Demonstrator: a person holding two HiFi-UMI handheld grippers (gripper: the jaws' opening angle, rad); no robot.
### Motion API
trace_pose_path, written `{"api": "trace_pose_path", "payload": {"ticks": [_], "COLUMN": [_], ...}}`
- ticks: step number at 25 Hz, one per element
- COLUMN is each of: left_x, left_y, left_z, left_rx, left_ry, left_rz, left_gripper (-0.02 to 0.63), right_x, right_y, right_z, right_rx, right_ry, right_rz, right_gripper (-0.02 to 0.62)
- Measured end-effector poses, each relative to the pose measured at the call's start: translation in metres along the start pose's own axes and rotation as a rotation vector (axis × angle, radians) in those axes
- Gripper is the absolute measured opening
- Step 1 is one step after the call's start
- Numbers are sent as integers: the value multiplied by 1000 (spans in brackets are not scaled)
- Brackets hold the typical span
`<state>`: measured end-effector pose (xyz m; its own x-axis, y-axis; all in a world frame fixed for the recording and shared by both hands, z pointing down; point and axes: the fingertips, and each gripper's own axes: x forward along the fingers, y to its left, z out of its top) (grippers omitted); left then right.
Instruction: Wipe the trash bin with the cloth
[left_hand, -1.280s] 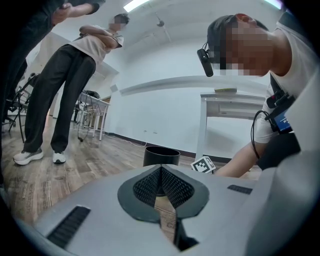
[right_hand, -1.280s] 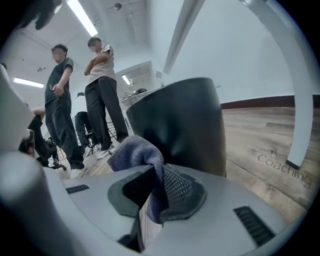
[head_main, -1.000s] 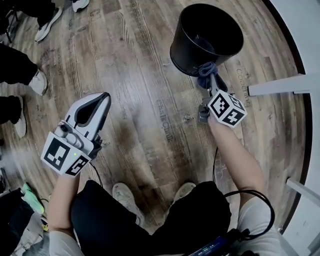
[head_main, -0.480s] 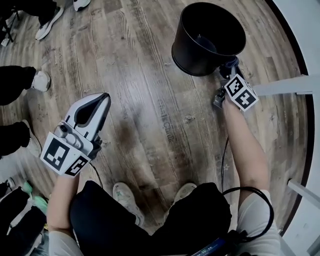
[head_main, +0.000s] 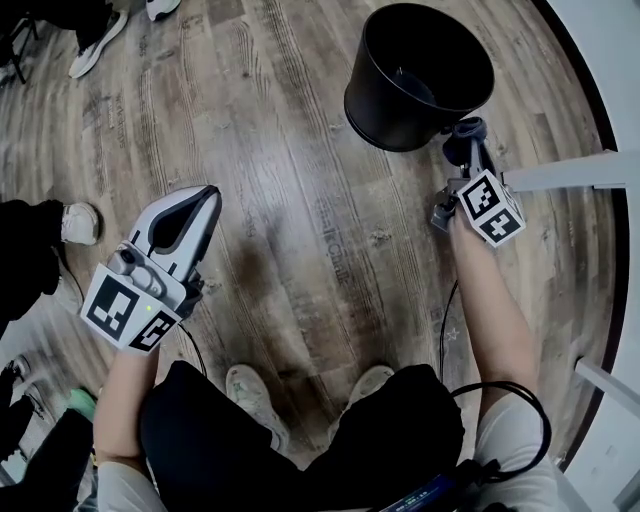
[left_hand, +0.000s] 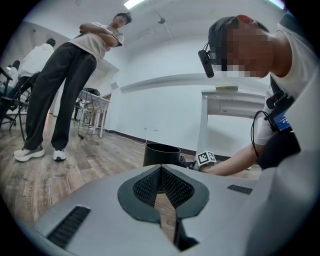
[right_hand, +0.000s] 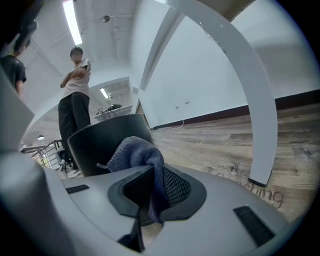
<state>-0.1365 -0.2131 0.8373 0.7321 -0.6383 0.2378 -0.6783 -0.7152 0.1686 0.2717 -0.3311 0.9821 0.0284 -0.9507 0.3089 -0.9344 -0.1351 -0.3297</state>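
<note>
Wood-grain flooring (head_main: 300, 200) spreads under your feet. Nearest to you, your left gripper (head_main: 207, 195) is low on your left side, its two jaws brought together at the tips with nothing held. In the left gripper view only a sliver of floor shows through the gap behind the tips. Further out on your right, your right gripper (head_main: 470, 135) is clamped on the blue-grey terry cloth (right_hand: 136, 152), which bunches up past the jaw tips and hangs down between the pads. From the head view the cloth is almost wholly hidden behind the gripper. Just beyond it stands the black round trash bin (head_main: 385, 105), upright on the floor, with the cloth at its outer wall on your right. You cannot tell whether cloth and wall touch. In the right gripper view the gripper body hides the bin's lower part, and a pale shape inside the bin is too dim to identify. A white furniture leg (head_main: 570, 172) crosses the right edge, cut off. Farthest left, a bystander's white shoe (head_main: 75, 222) is partly out of frame.
</note>
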Motion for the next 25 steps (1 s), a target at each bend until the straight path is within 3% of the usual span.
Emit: {"api": "trace_pose_path", "payload": {"ticks": [7,14,19,25], "left_x": [0,-7,-17,-22], "left_y": [0,3,12,14], "left_z": [1,-1,-2,-5], "left_rx": [-7,-10,-18,-24], "left_ry": [-11,-3,8,11], "left_rz": [-2,5,24,22], "left_gripper": [11,11,11,11], "right_x": [-45,-19,19,42], "right_y": [69,159,189,189], "right_z": [-43,-103,-119,-134], "right_rx": [64,15,-41,-40], "right_ry": [74,198,219,240], "right_rz": [188,310,291,225], "right_gripper": [44,44,44,44]}}
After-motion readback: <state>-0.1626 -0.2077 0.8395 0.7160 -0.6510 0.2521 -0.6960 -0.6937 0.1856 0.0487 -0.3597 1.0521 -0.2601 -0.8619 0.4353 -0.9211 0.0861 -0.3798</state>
